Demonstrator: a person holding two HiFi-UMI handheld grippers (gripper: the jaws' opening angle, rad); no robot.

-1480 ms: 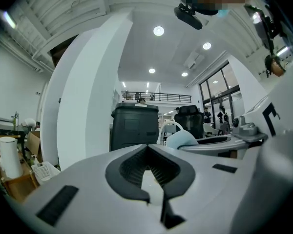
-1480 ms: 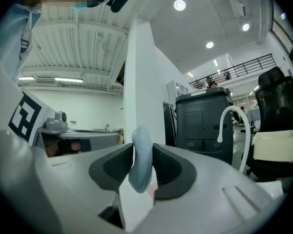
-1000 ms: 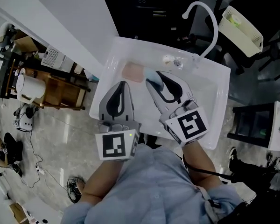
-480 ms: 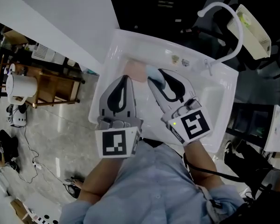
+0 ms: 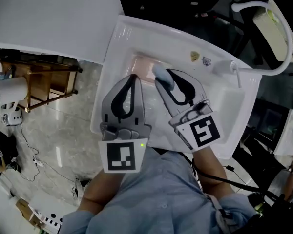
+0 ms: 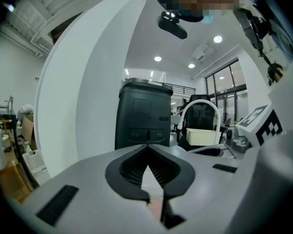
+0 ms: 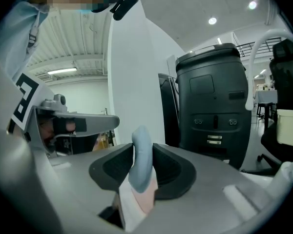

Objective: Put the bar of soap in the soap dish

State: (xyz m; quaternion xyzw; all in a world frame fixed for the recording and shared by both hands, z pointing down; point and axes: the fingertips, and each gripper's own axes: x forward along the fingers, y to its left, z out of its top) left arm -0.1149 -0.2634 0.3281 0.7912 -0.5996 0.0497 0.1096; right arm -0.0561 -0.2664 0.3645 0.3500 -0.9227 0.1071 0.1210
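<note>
Soap nearer dish, right tool clamping

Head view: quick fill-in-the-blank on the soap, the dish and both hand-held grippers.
1. The bar of soap clamped in the right hand-held gripper is light ___.
2. The soap dish lying in the white sink is ___.
3. The left hand-held gripper has its jaws ___, with nothing between them.
Missing: blue; pink; shut.

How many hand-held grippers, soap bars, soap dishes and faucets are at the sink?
2 hand-held grippers: the left hand-held gripper and the right hand-held gripper
1 bar of soap
1 soap dish
1 faucet
Total: 5
</note>
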